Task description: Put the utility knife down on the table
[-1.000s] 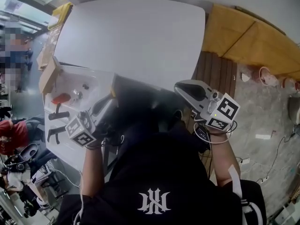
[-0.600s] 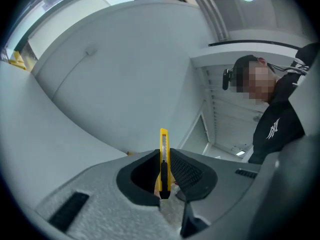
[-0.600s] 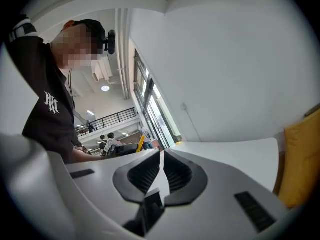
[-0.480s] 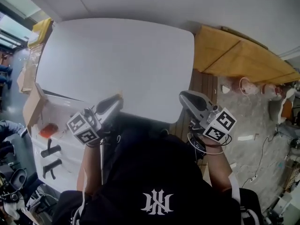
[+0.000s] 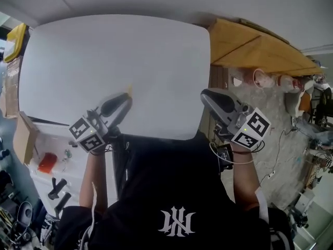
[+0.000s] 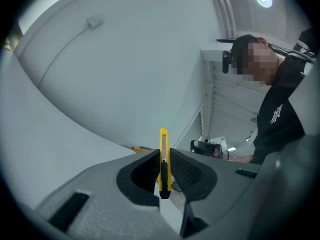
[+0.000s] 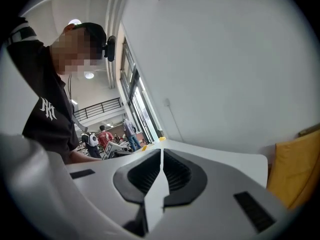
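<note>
A yellow utility knife [image 6: 164, 160] with a black slider stands upright between the jaws of my left gripper [image 6: 163, 159], which is shut on it. In the head view its yellow tip [image 5: 129, 91] pokes out past the left gripper [image 5: 120, 102] above the near left part of the white table [image 5: 119, 56]. My right gripper [image 5: 210, 97] hovers just off the table's right edge; in the right gripper view [image 7: 161, 162] its jaws are pressed together with nothing between them.
A white cart [image 5: 49, 160] with a red object and black handles stands to the left of me. Yellow cushioned benches [image 5: 255, 51] lie to the right of the table. A yellow item [image 5: 14, 40] sits at the table's far left.
The left gripper has carried the knife from over the white cart to above the table's near left. The head view has swung right; the right gripper has stayed beside the table's right edge.
</note>
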### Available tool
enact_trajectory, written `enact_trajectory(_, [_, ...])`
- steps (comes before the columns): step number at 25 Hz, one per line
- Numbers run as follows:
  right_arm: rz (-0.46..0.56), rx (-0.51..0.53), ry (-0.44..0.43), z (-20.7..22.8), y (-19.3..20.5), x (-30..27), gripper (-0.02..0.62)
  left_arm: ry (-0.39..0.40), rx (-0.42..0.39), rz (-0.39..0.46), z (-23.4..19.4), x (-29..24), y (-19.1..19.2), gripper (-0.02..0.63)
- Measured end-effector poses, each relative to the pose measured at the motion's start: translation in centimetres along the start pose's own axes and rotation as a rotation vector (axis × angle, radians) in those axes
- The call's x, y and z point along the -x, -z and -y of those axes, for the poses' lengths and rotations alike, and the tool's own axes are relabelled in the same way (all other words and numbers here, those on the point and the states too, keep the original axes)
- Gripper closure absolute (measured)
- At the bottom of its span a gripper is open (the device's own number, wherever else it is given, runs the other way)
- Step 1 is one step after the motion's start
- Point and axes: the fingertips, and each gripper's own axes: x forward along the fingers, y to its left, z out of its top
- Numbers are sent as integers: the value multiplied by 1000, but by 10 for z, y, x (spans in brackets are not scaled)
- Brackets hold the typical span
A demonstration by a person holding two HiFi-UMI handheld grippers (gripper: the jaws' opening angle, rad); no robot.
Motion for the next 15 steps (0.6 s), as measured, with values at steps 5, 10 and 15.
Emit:
enact_trajectory(5, [-37, -60, -127, 62, 0, -39, 588, -138, 19, -13, -41, -22, 10, 546])
enact_trajectory(10, [-142, -57, -339, 102, 20, -100, 589, -347, 14, -42, -84, -37, 19, 546])
enact_trajectory(15, [-97, -197, -472, 120, 54, -146, 589, -534, -99, -204, -144, -42, 43, 546])
